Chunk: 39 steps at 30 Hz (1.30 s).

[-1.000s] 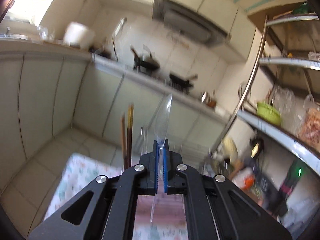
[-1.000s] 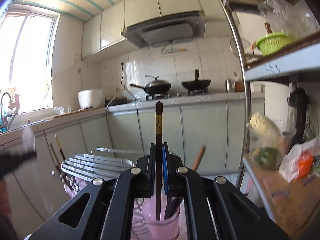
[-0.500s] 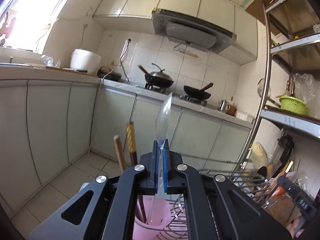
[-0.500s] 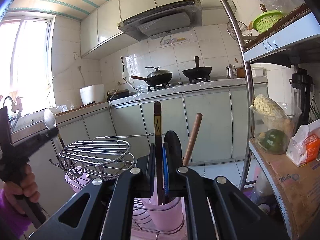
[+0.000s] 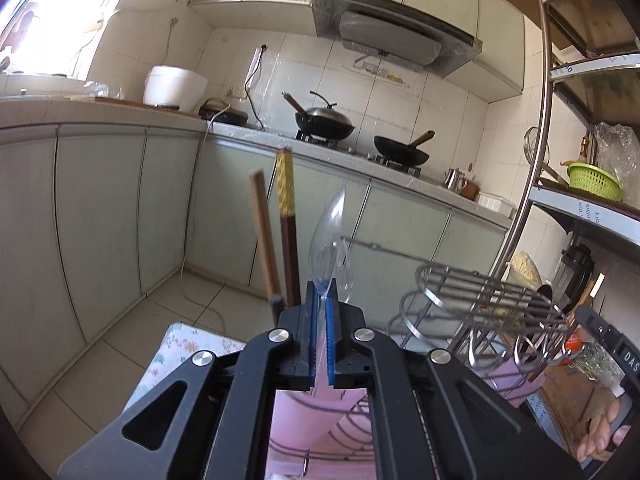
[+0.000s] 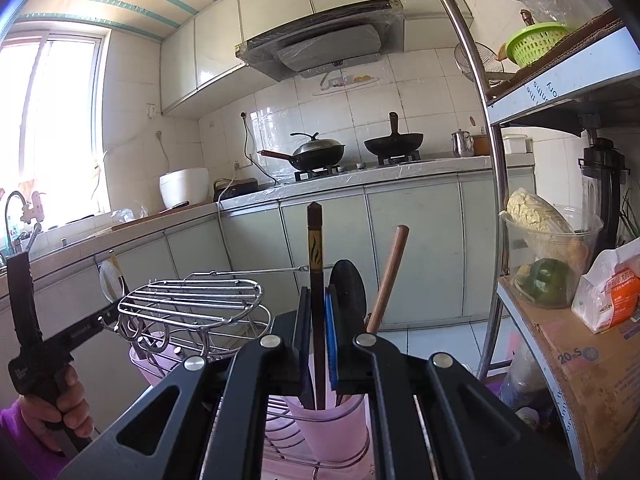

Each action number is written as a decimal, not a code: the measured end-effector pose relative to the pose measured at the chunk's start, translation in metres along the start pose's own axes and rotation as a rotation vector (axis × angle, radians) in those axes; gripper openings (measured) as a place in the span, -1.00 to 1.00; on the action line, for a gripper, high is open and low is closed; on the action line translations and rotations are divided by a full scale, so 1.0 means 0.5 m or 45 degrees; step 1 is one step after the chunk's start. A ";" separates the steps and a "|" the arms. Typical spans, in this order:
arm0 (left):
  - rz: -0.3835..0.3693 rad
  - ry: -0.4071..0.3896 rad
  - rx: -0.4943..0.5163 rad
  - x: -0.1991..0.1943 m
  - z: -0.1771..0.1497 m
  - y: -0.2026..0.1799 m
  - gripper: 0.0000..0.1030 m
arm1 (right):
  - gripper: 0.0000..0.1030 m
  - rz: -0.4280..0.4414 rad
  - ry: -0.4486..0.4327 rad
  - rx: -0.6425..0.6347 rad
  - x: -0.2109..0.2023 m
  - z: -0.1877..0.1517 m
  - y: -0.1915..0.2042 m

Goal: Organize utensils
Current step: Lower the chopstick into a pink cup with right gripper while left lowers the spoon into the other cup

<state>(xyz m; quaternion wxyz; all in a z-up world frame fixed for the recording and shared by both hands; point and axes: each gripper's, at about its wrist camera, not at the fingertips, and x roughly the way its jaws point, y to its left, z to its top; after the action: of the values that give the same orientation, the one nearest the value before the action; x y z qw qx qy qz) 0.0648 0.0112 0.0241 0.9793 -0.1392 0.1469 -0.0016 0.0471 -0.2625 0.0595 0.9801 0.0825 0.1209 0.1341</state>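
Observation:
My left gripper (image 5: 319, 308) is shut on a clear plastic spoon (image 5: 328, 248), bowl up, held over a pink utensil cup (image 5: 304, 412). A gold-tipped chopstick (image 5: 287, 224) and a wooden stick (image 5: 264, 240) stand in that cup. My right gripper (image 6: 318, 308) is shut on a dark chopstick (image 6: 315, 256), upright over another pink cup (image 6: 332, 432) that holds a black spatula (image 6: 348, 288) and a wooden handle (image 6: 390, 276). The left gripper also shows at the left of the right wrist view (image 6: 44, 344).
A wire dish rack (image 6: 192, 304) with hooks stands between the cups, and shows in the left wrist view (image 5: 480, 300). A metal shelf post (image 6: 496, 200) and a cardboard box (image 6: 580, 380) stand at the right. A flowered cloth (image 5: 180, 344) covers the table.
The left gripper has swung upright and come down over the pink cup with the clear spoon. The right gripper has lowered the dark chopstick toward its cup.

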 end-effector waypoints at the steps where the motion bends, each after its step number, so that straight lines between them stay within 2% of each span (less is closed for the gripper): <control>1: 0.005 0.011 -0.002 0.001 -0.004 0.002 -0.95 | -0.88 0.001 0.002 0.004 0.000 0.000 -0.002; 21: 0.008 0.089 -0.053 0.018 -0.040 0.024 -0.94 | -0.87 -0.015 0.001 0.011 -0.006 -0.002 0.010; 30: 0.034 0.104 0.010 0.016 -0.048 0.011 -0.90 | -0.86 0.000 -0.003 0.017 -0.008 -0.001 0.014; 33: 0.031 0.106 0.011 0.012 -0.049 0.009 -0.84 | -0.83 -0.007 -0.008 0.009 -0.010 0.001 0.016; 39: -0.008 0.115 -0.017 0.000 -0.049 0.001 -0.52 | -0.52 -0.017 -0.024 0.002 -0.018 0.000 0.021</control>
<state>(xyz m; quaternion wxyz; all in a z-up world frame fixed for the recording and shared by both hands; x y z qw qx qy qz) 0.0577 0.0050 0.0018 0.9707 -0.1461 0.1906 -0.0102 0.0359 -0.2549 0.0636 0.9820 0.0837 0.1123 0.1266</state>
